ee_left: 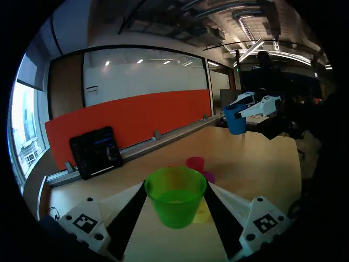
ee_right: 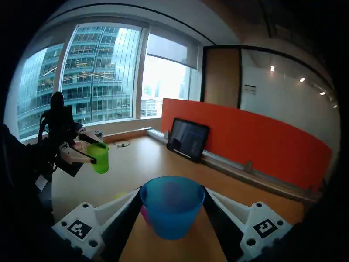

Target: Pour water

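Currently both cups are in the air, both upright. Left gripper point(ee_left: 175, 192) is closed around the green cup point(ee_left: 175, 205), one finger on each side of its wall, rim level. I'd judge it is held so to keep the contents from slopping (a pale line low inside looks like a water surface, though I cannot be sure). Right gripper point(ee_right: 172, 196) likewise clamps the blue cup point(ee_right: 172, 209) from both sides, mouth up; contents not readable.

From the left gripper view the blue cup hangs farther off, over the far end of the wooden table point(ee_left: 244, 161). The two cups are well apart, so no pouring yet.

On the table below: a pink cup point(ee_left: 195, 163) and a yellow cup point(ee_left: 202, 215) near the green one, probably spare vessels. Tablet point(ee_left: 96, 152) leans near the orange partition point(ee_left: 131, 118), clear of the work.

Next step, likely: bring the rims near, tilt one over the other. Risk: a spill on the tabletop if the tilt starts before the cups line up.
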A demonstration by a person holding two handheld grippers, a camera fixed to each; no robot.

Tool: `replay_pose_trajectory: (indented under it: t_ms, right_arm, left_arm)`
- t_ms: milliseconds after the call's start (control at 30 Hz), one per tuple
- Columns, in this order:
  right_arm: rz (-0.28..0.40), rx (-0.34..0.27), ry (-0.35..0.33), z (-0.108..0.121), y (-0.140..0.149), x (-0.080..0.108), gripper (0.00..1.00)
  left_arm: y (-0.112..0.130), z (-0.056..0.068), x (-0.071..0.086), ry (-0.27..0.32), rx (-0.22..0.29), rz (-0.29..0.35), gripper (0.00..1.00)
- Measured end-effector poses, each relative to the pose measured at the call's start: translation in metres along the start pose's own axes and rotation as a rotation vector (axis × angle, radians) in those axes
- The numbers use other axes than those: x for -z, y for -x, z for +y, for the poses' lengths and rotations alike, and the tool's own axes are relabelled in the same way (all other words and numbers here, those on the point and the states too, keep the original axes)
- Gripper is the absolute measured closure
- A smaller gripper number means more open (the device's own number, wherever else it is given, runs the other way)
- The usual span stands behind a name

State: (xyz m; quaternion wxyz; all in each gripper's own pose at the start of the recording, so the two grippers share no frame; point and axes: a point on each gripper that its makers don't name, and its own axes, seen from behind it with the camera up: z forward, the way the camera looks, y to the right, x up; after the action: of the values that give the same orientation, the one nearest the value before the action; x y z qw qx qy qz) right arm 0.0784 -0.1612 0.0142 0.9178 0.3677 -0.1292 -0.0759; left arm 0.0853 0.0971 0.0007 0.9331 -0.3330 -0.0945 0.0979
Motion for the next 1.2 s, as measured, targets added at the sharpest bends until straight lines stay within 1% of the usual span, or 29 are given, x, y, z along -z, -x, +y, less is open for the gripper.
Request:
replay_pose_trajectory:
  t_ms: [200, 600, 900, 1100, 1200]
  right_arm:
    - [-0.023, -0.001, -0.009, 0.0, 0.011, -0.002, 0.06]
    - [-0.07, -0.025, -0.02, 0.002, 0.04, -0.011, 0.06]
    - [-0.126, -0.032, -0.034, 0.0, 0.07, -0.018, 0.06]
    - [-0.168, -0.023, -0.041, -0.003, 0.091, -0.022, 0.06]
    - [-0.187, -0.017, -0.042, -0.004, 0.099, -0.023, 0.06]
  left_arm:
    - [0.013, -0.004, -0.004, -0.005, 0.0, -0.034, 0.12]
    - [0.039, -0.005, -0.011, 0.003, 0.005, -0.111, 0.12]
    - [0.07, -0.004, -0.018, 0.015, -0.003, -0.2, 0.12]
    - [0.089, -0.001, -0.023, 0.029, -0.016, -0.252, 0.12]
    - [0.099, 0.002, -0.026, 0.043, -0.011, -0.278, 0.12]
